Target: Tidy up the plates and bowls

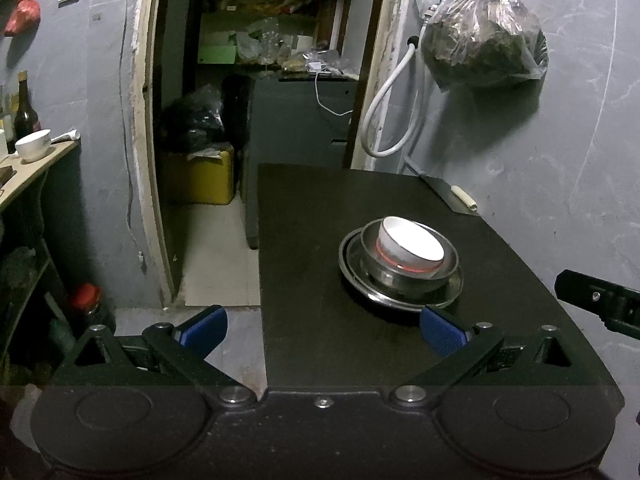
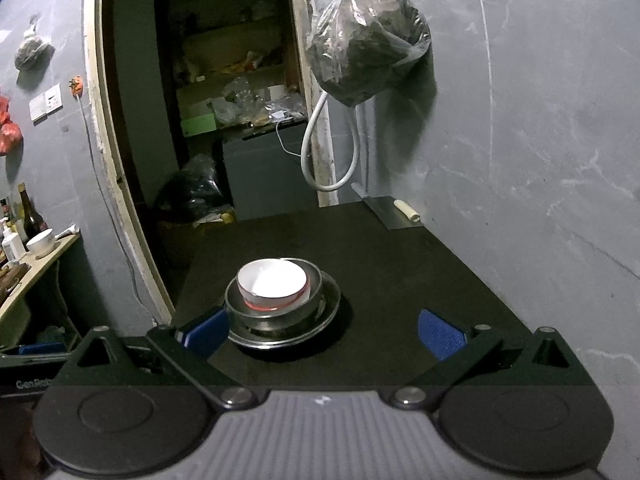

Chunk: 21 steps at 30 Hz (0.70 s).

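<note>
Tipping threatens the white bowl (image 2: 273, 283) nested in your metal bowl (image 2: 276, 312) and plate (image 2: 320, 320) at frame centre if either wide-open, empty gripper, left gripper (image 1: 323, 330) or right gripper (image 2: 323, 334), nudges it.

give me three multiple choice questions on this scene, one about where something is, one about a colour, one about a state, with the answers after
1. Where is the white bowl?
A. nested in the steel bowl on the steel plate
B. upside down on the floor
C. held in the right gripper

2. What colour are the pads on the left gripper?
A. red
B. blue
C. yellow

3. What state is the right gripper in?
A. shut on the white bowl
B. shut on the steel plate
C. open, holding nothing

Answers:
1. A, the white bowl sits inside the steel bowl, which rests on the plate on the black table.
2. B, both pads show blue in the left wrist view.
3. C, its jaws stand wide apart with only bare table between them.
</note>
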Tool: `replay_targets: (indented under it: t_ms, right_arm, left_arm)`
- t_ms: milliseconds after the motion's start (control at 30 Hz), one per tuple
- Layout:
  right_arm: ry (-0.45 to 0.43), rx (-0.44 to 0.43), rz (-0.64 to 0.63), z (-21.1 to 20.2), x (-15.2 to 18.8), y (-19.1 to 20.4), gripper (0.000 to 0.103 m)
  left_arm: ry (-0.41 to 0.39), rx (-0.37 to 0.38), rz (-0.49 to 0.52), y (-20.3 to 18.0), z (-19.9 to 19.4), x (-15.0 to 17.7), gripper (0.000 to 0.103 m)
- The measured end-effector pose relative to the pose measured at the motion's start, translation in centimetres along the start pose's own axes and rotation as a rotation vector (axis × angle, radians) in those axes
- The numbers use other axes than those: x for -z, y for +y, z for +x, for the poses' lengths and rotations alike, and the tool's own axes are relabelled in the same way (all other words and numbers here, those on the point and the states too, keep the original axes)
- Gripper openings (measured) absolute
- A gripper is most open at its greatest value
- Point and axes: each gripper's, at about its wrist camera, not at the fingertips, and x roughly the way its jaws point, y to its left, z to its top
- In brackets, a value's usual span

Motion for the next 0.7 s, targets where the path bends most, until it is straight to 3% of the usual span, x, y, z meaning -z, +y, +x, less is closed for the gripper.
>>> replay_targets:
  t_ms: [700]
  right_arm:
    - [0.055, 0.020, -0.019, -1.7, 2.6, 0.9, 0.103]
  left_arm:
    - [0.008, 0.005, 0.045, 1.2, -1.8, 2.3, 0.102]
